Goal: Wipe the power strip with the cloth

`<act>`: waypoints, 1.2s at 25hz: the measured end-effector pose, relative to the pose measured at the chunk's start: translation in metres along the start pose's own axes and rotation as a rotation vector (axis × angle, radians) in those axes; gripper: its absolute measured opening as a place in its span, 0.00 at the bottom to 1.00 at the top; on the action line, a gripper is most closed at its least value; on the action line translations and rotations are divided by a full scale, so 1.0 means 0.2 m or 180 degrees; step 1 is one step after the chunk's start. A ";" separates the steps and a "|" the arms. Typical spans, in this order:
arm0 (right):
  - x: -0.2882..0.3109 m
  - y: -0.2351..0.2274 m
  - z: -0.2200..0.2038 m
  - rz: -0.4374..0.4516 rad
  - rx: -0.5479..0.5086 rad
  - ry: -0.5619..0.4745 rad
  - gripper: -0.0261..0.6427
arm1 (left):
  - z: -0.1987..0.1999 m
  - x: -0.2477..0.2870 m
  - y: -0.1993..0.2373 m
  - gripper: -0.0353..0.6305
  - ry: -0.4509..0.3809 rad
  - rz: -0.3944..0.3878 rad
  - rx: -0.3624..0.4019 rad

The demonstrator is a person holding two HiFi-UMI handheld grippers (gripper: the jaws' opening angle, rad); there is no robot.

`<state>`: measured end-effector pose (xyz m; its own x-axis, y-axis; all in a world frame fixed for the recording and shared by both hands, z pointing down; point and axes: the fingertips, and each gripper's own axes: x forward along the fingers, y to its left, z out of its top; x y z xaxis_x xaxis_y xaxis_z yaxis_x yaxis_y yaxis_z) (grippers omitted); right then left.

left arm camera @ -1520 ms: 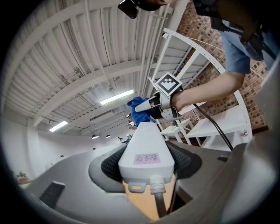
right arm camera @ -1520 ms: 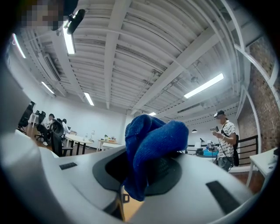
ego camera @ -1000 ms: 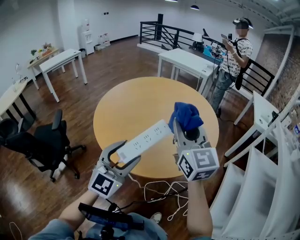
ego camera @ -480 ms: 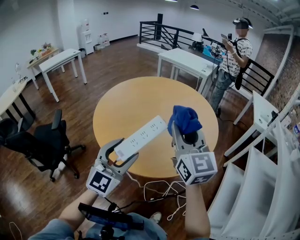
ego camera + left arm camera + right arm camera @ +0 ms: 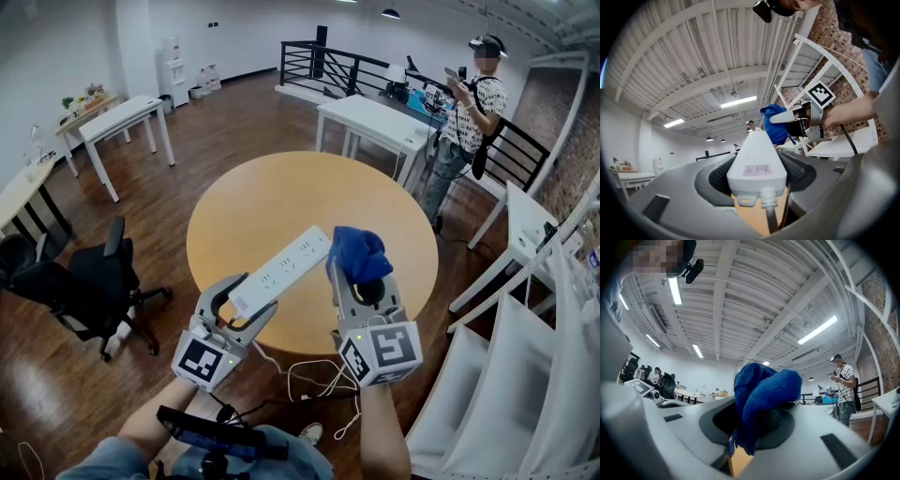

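**Colleague:** What do your cameras show right now?

**Operator:** From the head view I look steeply down on a round wooden table (image 5: 281, 192). Both my tongs hang in the air over its near edge. My left gripper (image 5: 262, 297) is on the left side. My right gripper (image 5: 360, 279) is on the right, with its marker cube facing me.

**Colleague:** Where is the power strip?

**Operator:** The white power strip (image 5: 284, 271) is in my left gripper. The jaws stand wide and clamp its cable end, one dark pad pressed to each side. The strip slants away from me, over the near edge and toward the middle of the table. Its cable drops from the held end to loose white loops (image 5: 319, 380) on the floor below.

**Colleague:** And the cloth?

**Operator:** The blue cloth (image 5: 357, 253) is bunched between the jaws of my right gripper, which are clamped on it. A fold bulges out above the jaws and a frayed corner hangs below them. The cloth sits just beside the far end of the strip, on its right. I cannot tell whether the two are touching.

**Colleague:** Anything else nearby?

**Operator:** A person (image 5: 466, 103) stands beyond the table's far right edge. A black office chair (image 5: 89, 286) sits off its left edge.
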<state>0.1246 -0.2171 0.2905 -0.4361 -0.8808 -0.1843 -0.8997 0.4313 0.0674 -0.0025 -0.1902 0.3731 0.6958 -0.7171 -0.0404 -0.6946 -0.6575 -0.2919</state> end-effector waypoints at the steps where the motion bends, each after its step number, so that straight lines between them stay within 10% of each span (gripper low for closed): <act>1: 0.00 0.02 -0.01 0.0016 0.0013 -0.0003 0.15 | 0.00 0.00 0.00 0.48 0.0002 0.0002 -0.0016; 30: -0.08 0.42 -0.24 0.0500 0.0349 0.0014 0.15 | -0.06 0.10 0.00 0.47 0.0112 0.0006 -0.0300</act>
<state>0.0557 -0.1757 0.3466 -0.5714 -0.8016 -0.1758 -0.8130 0.5822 -0.0122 0.0084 -0.2068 0.3841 0.6887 -0.7250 -0.0067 -0.7112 -0.6738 -0.2007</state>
